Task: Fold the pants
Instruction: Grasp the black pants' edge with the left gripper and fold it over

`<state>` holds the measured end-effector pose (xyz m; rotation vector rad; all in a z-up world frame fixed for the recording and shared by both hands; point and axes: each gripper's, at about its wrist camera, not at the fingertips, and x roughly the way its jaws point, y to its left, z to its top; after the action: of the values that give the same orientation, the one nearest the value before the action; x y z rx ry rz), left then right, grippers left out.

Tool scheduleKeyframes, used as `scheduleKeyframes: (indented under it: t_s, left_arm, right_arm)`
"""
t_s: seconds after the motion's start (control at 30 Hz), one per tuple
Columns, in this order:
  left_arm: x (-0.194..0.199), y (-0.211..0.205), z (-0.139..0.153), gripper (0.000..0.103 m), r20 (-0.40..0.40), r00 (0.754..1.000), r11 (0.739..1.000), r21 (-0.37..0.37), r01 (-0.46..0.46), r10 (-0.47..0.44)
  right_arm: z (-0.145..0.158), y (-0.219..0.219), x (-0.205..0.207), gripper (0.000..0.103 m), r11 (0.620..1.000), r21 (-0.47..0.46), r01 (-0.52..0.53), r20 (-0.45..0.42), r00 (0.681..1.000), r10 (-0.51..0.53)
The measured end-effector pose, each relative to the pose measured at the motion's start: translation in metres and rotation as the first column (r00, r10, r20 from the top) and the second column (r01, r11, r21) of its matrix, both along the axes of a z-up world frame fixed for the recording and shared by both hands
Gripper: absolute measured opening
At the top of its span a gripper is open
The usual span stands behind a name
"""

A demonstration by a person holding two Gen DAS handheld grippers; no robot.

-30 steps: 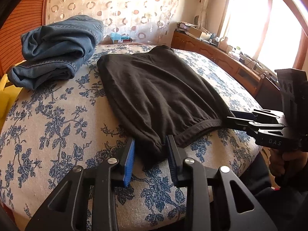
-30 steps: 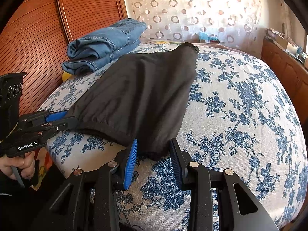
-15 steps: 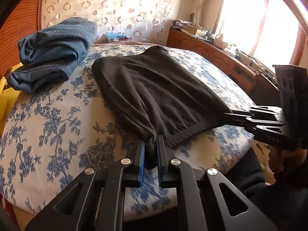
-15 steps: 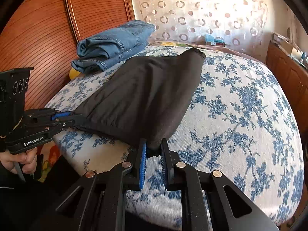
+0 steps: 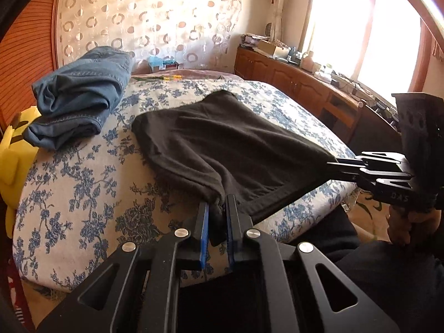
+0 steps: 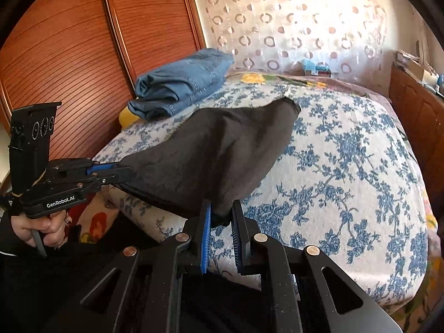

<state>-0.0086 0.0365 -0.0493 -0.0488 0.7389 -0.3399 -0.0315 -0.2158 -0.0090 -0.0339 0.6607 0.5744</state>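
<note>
Black pants (image 5: 222, 144) lie folded lengthwise on the bed, the near waistband end lifted. My left gripper (image 5: 217, 208) is shut on the waistband's left corner. My right gripper (image 6: 222, 211) is shut on the waistband's right corner; it also shows in the left wrist view (image 5: 331, 168) at the right. The left gripper shows in the right wrist view (image 6: 125, 170) at the left. The pants (image 6: 222, 144) hang taut between the two, their far end resting on the bedspread.
The bed has a blue floral bedspread (image 5: 77, 183). Folded blue jeans (image 5: 80, 94) sit at its far left by a wooden headboard (image 6: 83, 41). A yellow item (image 5: 14, 152) lies at the left edge. Wooden cabinets (image 5: 291, 83) run under the window.
Both grippers have closed on the waistband corners and lifted the near end of the pants off the bed, pulling it taut toward me.
</note>
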Motion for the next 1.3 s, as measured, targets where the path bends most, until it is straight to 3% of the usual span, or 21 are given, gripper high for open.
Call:
scheduleKeyframes:
  t_s: [0.17, 0.4, 1.07, 1.3]
  left_arm:
    - [-0.012, -0.002, 0.023, 0.011, 0.061, 0.998, 1.0, 0.01, -0.013, 0.012]
    - [-0.012, 0.001, 0.035, 0.011, 0.072, 0.997, 1.0, 0.006, -0.012, 0.011]
    - [0.011, 0.004, 0.005, 0.011, 0.028, 0.999, 0.999, 0.0, -0.033, 0.033]
    - [0.025, 0.008, 0.007, 0.011, 0.048, 0.998, 0.999, -0.003, -0.043, 0.043]
  right_arm:
    - [0.008, -0.004, -0.007, 0.014, 1.0, 0.026, -0.011, 0.023, 1.0, 0.01]
    - [0.02, -0.006, -0.015, 0.014, 0.999, 0.043, -0.03, 0.041, 0.999, 0.029]
    - [0.008, 0.003, 0.019, 0.014, 0.999, 0.05, 0.006, 0.028, 1.0, -0.007]
    - [0.014, 0.01, 0.029, 0.014, 0.999, 0.04, 0.005, 0.065, 0.998, -0.008]
